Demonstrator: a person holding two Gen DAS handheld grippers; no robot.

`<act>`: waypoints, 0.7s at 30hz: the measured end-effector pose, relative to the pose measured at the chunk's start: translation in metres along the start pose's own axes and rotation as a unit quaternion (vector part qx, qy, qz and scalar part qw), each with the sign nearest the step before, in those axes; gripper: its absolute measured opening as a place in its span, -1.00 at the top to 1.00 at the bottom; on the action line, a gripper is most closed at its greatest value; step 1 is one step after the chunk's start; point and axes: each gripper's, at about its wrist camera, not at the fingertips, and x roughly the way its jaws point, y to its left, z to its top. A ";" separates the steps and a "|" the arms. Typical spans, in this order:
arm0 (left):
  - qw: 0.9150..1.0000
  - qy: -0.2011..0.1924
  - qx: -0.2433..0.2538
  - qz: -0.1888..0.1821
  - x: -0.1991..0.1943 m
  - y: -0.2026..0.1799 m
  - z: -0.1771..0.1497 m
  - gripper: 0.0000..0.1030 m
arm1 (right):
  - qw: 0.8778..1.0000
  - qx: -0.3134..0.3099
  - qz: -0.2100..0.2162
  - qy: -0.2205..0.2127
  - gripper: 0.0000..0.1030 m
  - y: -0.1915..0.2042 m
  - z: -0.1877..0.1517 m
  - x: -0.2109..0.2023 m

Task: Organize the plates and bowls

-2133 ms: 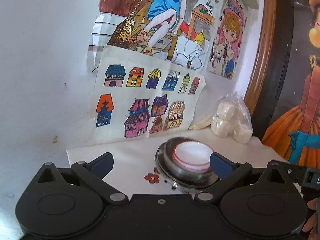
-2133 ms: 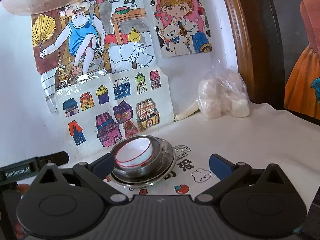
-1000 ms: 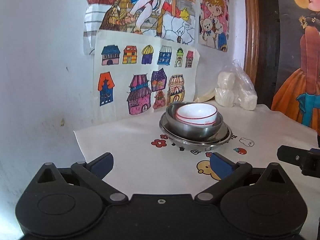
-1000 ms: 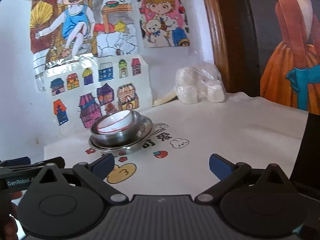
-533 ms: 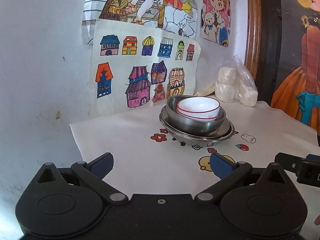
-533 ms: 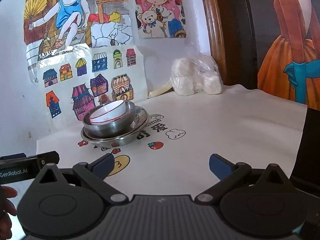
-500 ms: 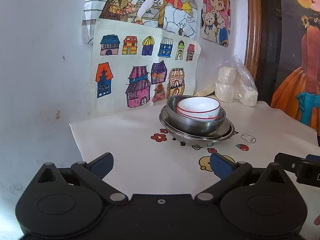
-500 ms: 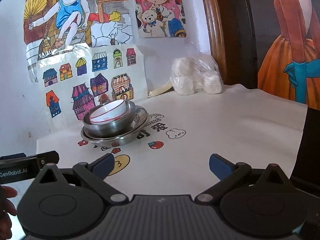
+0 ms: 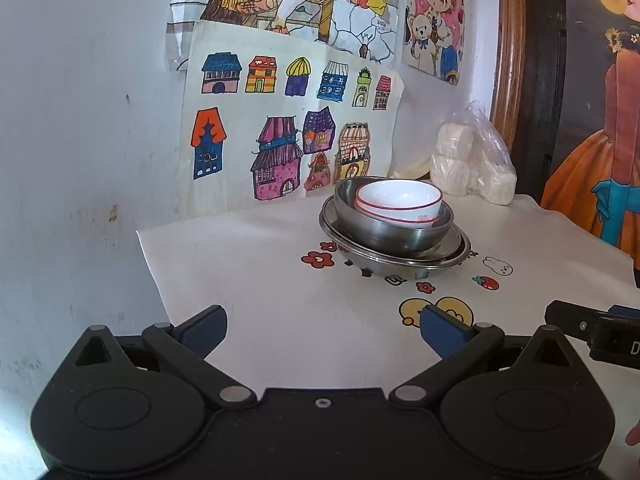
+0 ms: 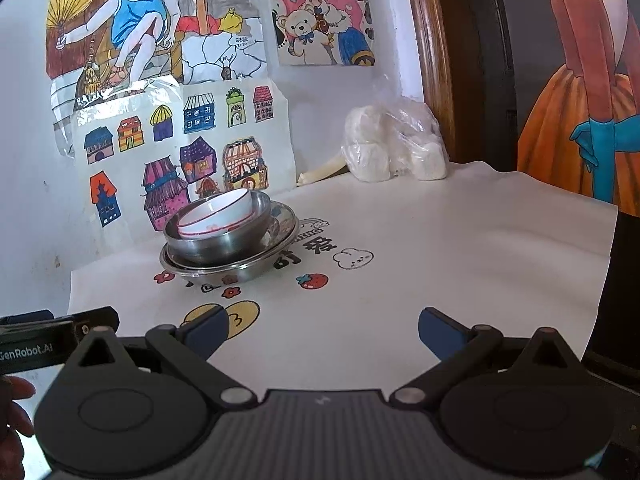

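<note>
A white bowl with a red rim sits inside a steel bowl, which sits on a steel plate on the white patterned cloth. The stack also shows in the right wrist view: white bowl, steel bowl, steel plate. My left gripper is open and empty, well in front of the stack. My right gripper is open and empty, in front and to the right of the stack.
A plastic bag of white lumps lies at the back by the wooden frame; it also shows in the right wrist view. Drawings cover the wall behind. The cloth's edge drops off on the right.
Both grippers have drawn back and lowered from just over the stack. In the last half second little has moved.
</note>
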 end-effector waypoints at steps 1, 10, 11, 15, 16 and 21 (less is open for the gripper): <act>1.000 -0.001 0.000 0.000 -0.001 0.000 0.000 -0.98 | 1.000 -0.001 0.001 0.001 -1.00 0.000 0.000 0.000; 1.000 -0.001 0.007 -0.006 0.000 -0.002 -0.002 -0.98 | 1.000 0.010 0.006 0.009 -1.00 -0.003 -0.003 0.002; 1.000 -0.001 0.006 -0.006 0.000 -0.001 -0.002 -0.98 | 1.000 0.011 0.006 0.008 -1.00 -0.003 -0.003 0.002; 1.000 -0.001 0.005 -0.007 0.000 -0.001 -0.002 -0.98 | 1.000 0.009 0.005 0.008 -1.00 -0.003 -0.003 0.002; 1.000 -0.001 0.006 -0.006 0.000 -0.001 -0.002 -0.98 | 1.000 0.010 0.005 0.008 -1.00 -0.003 -0.003 0.002; 1.000 0.000 0.005 -0.008 -0.001 -0.001 -0.002 -0.98 | 1.000 0.010 0.005 0.009 -1.00 -0.003 -0.004 0.002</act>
